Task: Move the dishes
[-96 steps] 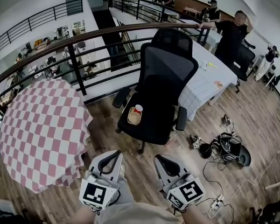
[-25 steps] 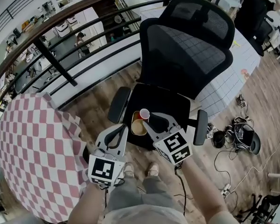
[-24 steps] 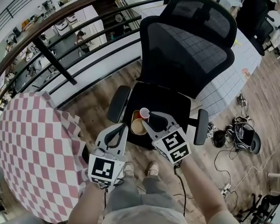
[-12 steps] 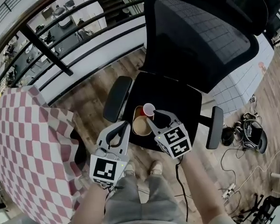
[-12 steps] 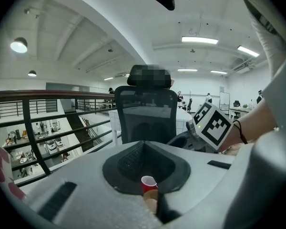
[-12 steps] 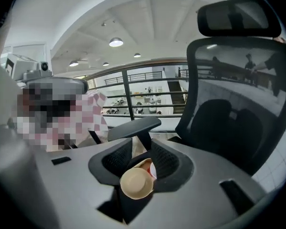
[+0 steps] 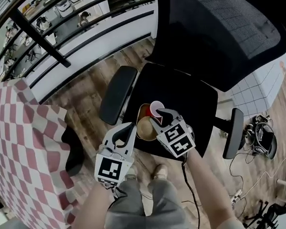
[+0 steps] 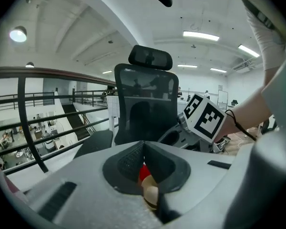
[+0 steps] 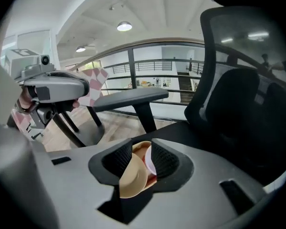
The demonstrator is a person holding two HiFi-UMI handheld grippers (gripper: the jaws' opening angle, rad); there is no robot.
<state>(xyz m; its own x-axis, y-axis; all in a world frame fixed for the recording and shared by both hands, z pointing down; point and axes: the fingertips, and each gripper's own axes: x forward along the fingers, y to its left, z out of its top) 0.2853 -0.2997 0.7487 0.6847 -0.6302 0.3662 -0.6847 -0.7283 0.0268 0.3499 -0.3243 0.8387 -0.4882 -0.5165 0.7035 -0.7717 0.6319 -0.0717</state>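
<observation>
The right gripper (image 7: 161, 116) holds its jaws apart around the rims of the tan bowl (image 7: 145, 128) and the red cup (image 7: 157, 107) on the bench (image 7: 195, 99) just ahead of it, probably to take one, while the left gripper (image 7: 126, 130), closed and empty, hangs just beside them.

black mesh office chair (image 7: 229, 27), pink checkered tablecloth (image 7: 19, 142), dark railing (image 7: 40, 38), wooden floor (image 7: 86, 87)

tan shallow bowl (image 7: 145, 128) sitting on red dish (image 7: 139, 112), red cup with white inside (image 7: 156, 107) upright, touching bowl, all on black seat surface (image 7: 195, 99)
</observation>
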